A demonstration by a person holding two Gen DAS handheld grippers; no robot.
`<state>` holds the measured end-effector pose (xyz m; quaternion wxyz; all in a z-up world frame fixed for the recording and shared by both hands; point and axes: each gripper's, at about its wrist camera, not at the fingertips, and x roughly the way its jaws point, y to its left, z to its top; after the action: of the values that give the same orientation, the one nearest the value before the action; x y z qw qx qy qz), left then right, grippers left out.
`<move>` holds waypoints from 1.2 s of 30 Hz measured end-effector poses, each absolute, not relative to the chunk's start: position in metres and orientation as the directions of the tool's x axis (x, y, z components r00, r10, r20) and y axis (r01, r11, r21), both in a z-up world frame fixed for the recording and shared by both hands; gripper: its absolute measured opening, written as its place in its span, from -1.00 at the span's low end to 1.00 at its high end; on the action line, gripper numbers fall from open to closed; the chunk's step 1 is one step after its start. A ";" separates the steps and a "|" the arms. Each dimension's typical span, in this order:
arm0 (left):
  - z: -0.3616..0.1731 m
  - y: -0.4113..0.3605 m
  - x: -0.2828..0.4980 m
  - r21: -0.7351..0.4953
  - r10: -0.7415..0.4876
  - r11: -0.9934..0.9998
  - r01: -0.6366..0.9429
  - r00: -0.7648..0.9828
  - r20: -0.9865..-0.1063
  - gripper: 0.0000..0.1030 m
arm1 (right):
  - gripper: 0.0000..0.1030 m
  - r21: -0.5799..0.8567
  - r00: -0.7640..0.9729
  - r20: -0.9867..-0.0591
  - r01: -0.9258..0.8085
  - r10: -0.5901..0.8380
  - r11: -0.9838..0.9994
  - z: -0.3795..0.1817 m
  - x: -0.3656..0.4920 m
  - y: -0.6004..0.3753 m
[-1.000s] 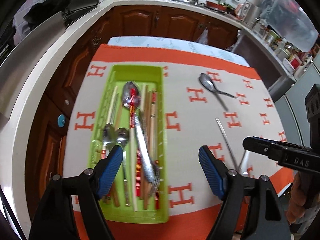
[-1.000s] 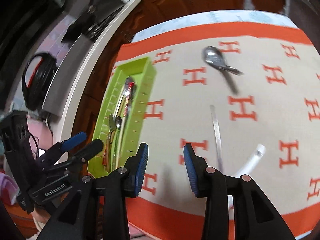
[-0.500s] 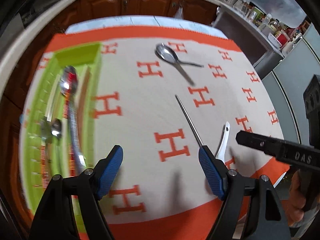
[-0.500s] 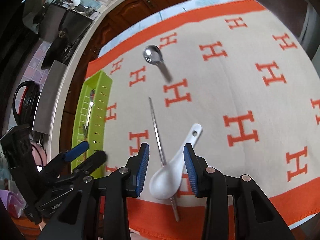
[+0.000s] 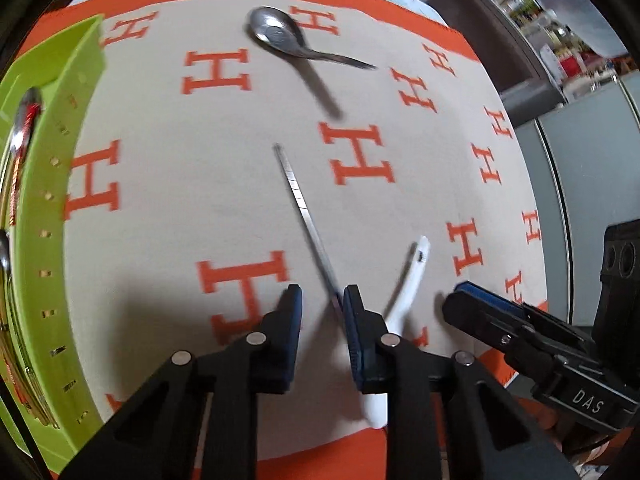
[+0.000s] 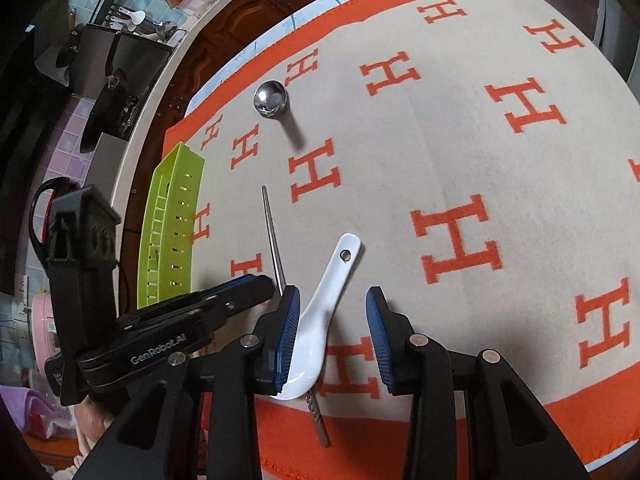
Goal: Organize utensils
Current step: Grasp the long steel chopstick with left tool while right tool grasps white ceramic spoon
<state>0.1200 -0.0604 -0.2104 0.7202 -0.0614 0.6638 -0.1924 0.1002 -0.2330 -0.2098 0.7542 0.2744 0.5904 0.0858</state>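
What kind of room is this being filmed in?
Most likely a home kitchen: brown wooden cabinets under a pale countertop, cooking gear along the wall, and a green cutlery tray on the cloth-covered table.

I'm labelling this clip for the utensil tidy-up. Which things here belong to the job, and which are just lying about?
Part of the job:
metal chopstick
white ceramic spoon
metal spoon
green tray
left gripper, jaws closing around the chopstick
right gripper, open astride the ceramic spoon

Just lying about:
patterned cloth
pink container
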 end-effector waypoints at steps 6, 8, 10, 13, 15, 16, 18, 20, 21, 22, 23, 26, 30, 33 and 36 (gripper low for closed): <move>-0.210 -0.091 0.115 -0.214 -0.244 0.933 0.290 0.070 -0.967 -0.63 | -0.31 0.528 0.301 -0.834 0.192 0.463 0.827 -0.213 0.098 -0.240; -0.210 -0.099 0.112 -0.179 -0.212 0.933 0.312 0.076 -0.974 -0.63 | -0.30 0.529 0.306 -0.832 0.187 0.463 0.827 -0.213 0.098 -0.240; -0.209 -0.106 0.108 -0.155 -0.190 0.928 0.338 0.071 -0.979 -0.62 | -0.30 0.526 0.311 -0.832 0.182 0.459 0.831 -0.212 0.097 -0.241; -0.209 -0.113 0.101 -0.133 -0.165 0.919 0.372 0.056 -0.985 -0.62 | -0.30 0.528 0.318 -0.830 0.178 0.459 0.830 -0.210 0.095 -0.243; -0.209 -0.112 0.099 -0.143 -0.167 0.917 0.371 0.033 -0.985 -0.62 | -0.30 0.531 0.321 -0.827 0.177 0.461 0.829 -0.210 0.095 -0.244; -0.209 -0.109 0.099 -0.161 -0.178 0.919 0.359 0.014 -0.984 -0.62 | -0.30 0.533 0.322 -0.826 0.175 0.463 0.828 -0.209 0.094 -0.245; -0.210 -0.107 0.102 -0.185 -0.194 0.923 0.339 -0.009 -0.981 -0.62 | -0.31 0.534 0.324 -0.824 0.172 0.465 0.827 -0.209 0.094 -0.245; -0.211 -0.105 0.105 -0.197 -0.201 0.923 0.330 -0.023 -0.979 -0.64 | -0.30 0.537 0.323 -0.822 0.170 0.468 0.826 -0.210 0.093 -0.245; -0.211 -0.105 0.105 -0.194 -0.196 0.923 0.332 -0.026 -0.980 -0.67 | -0.30 0.538 0.323 -0.822 0.170 0.470 0.825 -0.211 0.093 -0.244; -0.210 -0.101 0.105 -0.179 -0.182 0.922 0.342 -0.023 -0.983 -0.79 | -0.31 0.539 0.322 -0.821 0.170 0.471 0.825 -0.211 0.093 -0.244; -0.210 -0.101 0.106 -0.170 -0.173 0.919 0.356 -0.021 -0.985 -0.80 | -0.31 0.540 0.321 -0.821 0.170 0.472 0.824 -0.212 0.092 -0.244; -0.210 -0.098 0.107 -0.176 -0.173 0.905 0.388 -0.043 -0.984 -0.88 | -0.31 0.543 0.318 -0.820 0.170 0.476 0.823 -0.213 0.091 -0.242; -0.211 -0.078 0.109 -0.222 -0.204 0.906 0.359 -0.088 -0.975 -0.94 | -0.34 0.546 0.318 -0.817 0.162 0.481 0.822 -0.212 0.089 -0.241; -0.212 -0.061 0.106 -0.271 -0.253 0.912 0.309 -0.096 -0.963 -0.94 | -0.34 0.548 0.319 -0.815 0.156 0.483 0.822 -0.212 0.088 -0.240; -0.211 -0.044 0.105 -0.302 -0.288 0.918 0.258 -0.091 -0.953 -0.94 | -0.34 0.550 0.312 -0.815 0.154 0.488 0.821 -0.213 0.089 -0.237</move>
<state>0.1048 -0.0436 -0.2114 0.6740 -0.0104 0.7103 -0.2026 0.0891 -0.2370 -0.2130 0.7606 0.2784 0.5761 0.1098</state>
